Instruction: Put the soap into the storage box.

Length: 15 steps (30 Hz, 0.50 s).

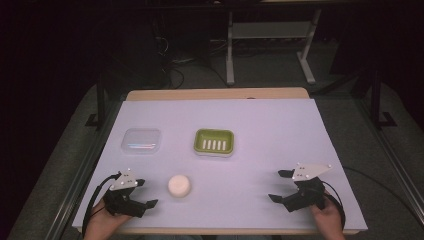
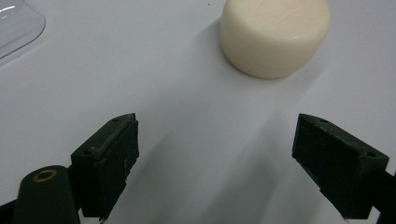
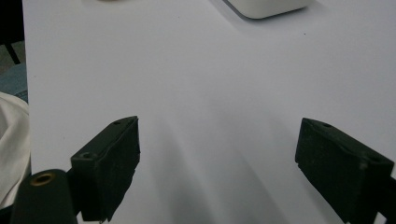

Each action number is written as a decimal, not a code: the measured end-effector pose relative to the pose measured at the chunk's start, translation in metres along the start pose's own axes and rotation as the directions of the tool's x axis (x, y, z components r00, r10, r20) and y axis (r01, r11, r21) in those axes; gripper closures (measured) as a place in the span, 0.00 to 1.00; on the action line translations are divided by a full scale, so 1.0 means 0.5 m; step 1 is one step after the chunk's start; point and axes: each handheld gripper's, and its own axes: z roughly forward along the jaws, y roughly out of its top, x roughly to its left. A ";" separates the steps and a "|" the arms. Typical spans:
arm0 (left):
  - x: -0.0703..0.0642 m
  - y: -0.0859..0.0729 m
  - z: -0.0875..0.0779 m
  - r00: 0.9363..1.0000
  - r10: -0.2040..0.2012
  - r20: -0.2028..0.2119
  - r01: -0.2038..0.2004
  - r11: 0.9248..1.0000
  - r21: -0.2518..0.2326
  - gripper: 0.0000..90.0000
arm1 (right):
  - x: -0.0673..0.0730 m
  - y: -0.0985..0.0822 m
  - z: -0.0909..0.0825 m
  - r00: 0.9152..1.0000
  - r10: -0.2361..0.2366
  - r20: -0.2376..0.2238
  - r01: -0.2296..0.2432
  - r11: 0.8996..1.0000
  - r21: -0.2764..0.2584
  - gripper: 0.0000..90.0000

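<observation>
From the high view, nothing has been picked up yet: the left gripper [image 1: 141, 193] rests at the near edge of the table [image 1: 280, 125] with its jaws spread wide and empty, and the round soap [image 1: 179, 185] lies on the sheet just off its right jaw, near but not touching. The green soap dish [image 1: 214, 141] sits well beyond the soap, farther out and to the right, empty, and a clear lid [image 1: 141, 141] lies straight ahead of this gripper. The right gripper [image 1: 280, 185] is also wide open and idle, well apart from everything.

In the left gripper view, the soap [image 2: 274, 36] stands ahead and right of the open jaws (outside the gap).

In the right gripper view, the jaws gape over bare sheet.

Judged so, the grasp and the placing both remain.
</observation>
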 end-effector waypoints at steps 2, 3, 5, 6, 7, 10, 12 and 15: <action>-0.007 0.006 0.003 1.000 0.017 0.005 -0.017 1.000 0.004 0.16 | 0.000 0.000 0.000 1.000 0.003 0.000 -0.003 1.000 0.002 0.15; -0.009 0.008 0.004 1.000 0.021 0.007 -0.021 1.000 0.003 0.16 | 0.000 0.000 0.000 1.000 0.003 0.001 -0.003 1.000 0.002 0.15; -0.010 0.010 0.005 1.000 0.028 0.013 -0.029 1.000 0.009 0.16 | -0.001 0.000 0.000 1.000 0.004 0.000 -0.004 1.000 -0.003 0.15; -0.012 0.013 0.006 0.999 0.033 0.016 -0.033 0.999 0.012 0.16 | -0.001 -0.001 0.000 1.000 0.006 -0.001 -0.006 1.000 -0.004 0.15; -0.013 0.014 0.006 0.999 0.034 0.018 -0.034 0.999 0.015 0.16 | 0.000 -0.001 0.000 1.000 0.011 0.001 -0.011 1.000 -0.004 0.15; -0.015 0.017 0.006 0.999 0.034 0.018 -0.035 0.999 0.013 0.16 | -0.001 -0.002 -0.001 1.000 0.010 0.001 -0.010 1.000 -0.002 0.15; -0.018 0.020 0.005 0.999 0.044 0.021 -0.044 0.999 0.012 0.16 | 0.000 -0.002 -0.001 1.000 0.012 0.004 -0.012 1.000 0.002 0.15; -0.021 0.024 0.006 0.998 0.054 0.027 -0.055 0.998 0.020 0.16 | 0.001 -0.003 -0.001 1.000 0.009 0.005 -0.009 1.000 0.002 0.14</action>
